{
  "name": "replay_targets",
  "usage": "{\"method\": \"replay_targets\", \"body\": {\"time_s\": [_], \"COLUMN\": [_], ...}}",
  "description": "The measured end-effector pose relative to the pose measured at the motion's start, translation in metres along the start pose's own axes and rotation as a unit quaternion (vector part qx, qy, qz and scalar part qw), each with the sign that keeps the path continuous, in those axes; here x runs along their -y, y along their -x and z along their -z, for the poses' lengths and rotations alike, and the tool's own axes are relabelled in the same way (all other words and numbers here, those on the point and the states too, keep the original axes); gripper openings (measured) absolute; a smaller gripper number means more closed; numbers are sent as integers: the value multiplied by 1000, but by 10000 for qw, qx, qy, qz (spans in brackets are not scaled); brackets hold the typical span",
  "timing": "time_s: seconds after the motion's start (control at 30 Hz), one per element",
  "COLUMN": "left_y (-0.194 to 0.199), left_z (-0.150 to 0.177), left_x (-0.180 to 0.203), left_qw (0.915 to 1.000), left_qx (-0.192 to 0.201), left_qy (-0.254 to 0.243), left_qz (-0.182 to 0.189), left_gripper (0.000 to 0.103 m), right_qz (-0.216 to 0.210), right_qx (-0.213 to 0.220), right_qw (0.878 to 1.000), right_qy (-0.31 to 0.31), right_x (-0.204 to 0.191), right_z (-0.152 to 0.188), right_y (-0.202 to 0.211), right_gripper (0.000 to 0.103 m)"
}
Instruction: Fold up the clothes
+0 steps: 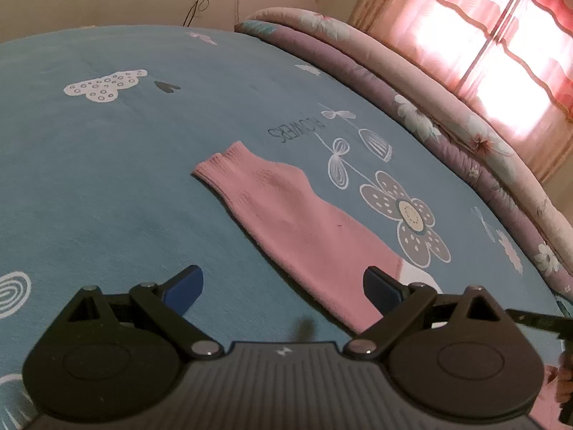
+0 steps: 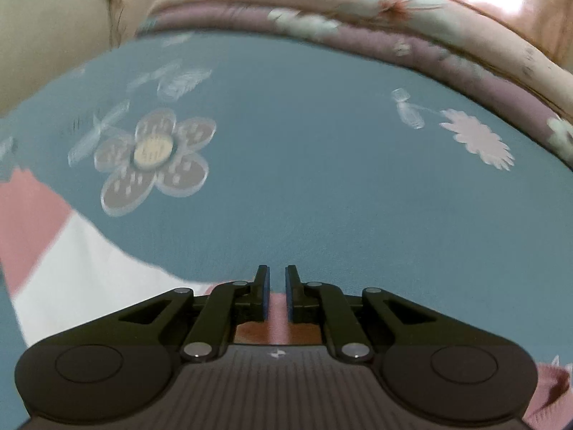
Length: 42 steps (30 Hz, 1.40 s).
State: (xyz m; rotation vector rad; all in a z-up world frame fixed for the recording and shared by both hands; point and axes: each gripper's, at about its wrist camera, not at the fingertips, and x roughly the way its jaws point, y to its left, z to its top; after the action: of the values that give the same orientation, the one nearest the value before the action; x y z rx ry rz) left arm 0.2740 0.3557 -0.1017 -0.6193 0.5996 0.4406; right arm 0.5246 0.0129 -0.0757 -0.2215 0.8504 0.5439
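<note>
A pink knitted garment (image 1: 286,211) lies flat on the blue patterned bedsheet (image 1: 107,165), stretched out as a long narrow shape with its ribbed cuff end farthest from the left wrist camera and its wider end close to the left tool (image 1: 283,286). That tool hovers just above the near part of the garment with its blue-padded fingers (image 1: 182,290) spread wide apart and nothing between them; the right finger sits over the pink fabric, the left over bare sheet. Just beside the garment, a large grey printed flower (image 1: 412,218) marks the sheet, and a white section of the garment shows by the right finger. In the blurred right wrist view, the right tool (image 2: 277,294) has its fingers drawn nearly together, with pink fabric showing in the narrow gap low between them; whether the pads actually press on it I cannot tell. A rolled floral quilt (image 1: 412,82) lies along the far edge of the bed beneath pink curtains (image 1: 483,28).
</note>
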Motion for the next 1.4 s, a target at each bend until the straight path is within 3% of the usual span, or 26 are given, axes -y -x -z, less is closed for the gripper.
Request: {"method": "replay_targets", "body": {"time_s": [0.1, 0.23, 0.33, 0.43, 0.53, 0.73, 0.83, 0.9, 1.0, 1.1, 1.33, 1.4], "left_y": [0, -1, -2, -2, -2, 1, 1, 1, 2, 6, 27, 34], "left_z": [0, 1, 2, 3, 3, 3, 2, 1, -1, -3, -13, -16], "left_x": [0, 2, 3, 4, 4, 4, 2, 1, -2, -5, -32, -39], "left_qw": [10000, 10000, 10000, 10000, 10000, 10000, 10000, 10000, 9999, 9999, 9933, 9897], "left_qx": [-7, -18, -18, -23, -10, 18, 25, 22, 71, 133, 629, 741], "left_qy": [10, -16, -55, -80, -56, -66, -33, -12, 75, 81, 434, 445], "left_qz": [2, -6, -24, -48, -66, -39, -33, -28, -39, -62, -866, -1140], "left_gripper": [96, 96, 96, 96, 96, 96, 96, 96, 96, 96, 96, 96], "right_qz": [34, 242, 279, 377, 26, -249, -180, -206, -633, -738, -1302, -1505], "right_qx": [46, -299, -326, -159, 99, -302, -436, -454, -146, -95, 169, 256], "right_qw": [9994, 9988, 9986, 9987, 9999, 9963, 9967, 9963, 9964, 9933, 9776, 9708], "right_qy": [-353, -317, -320, -315, -100, 767, 661, 704, 537, 880, 1645, 1849], "right_x": [16, 22, 25, 19, -2, -59, -65, -68, -72, -98, -182, -209], "right_z": [5, 19, 24, 15, 12, 21, 22, 15, 9, 8, -12, -24], "right_y": [14, 3, -16, -8, 15, 2, -22, -16, 5, 9, 3, -2], "right_gripper": [11, 11, 11, 15, 16, 17, 25, 25, 27, 27, 28, 34]}}
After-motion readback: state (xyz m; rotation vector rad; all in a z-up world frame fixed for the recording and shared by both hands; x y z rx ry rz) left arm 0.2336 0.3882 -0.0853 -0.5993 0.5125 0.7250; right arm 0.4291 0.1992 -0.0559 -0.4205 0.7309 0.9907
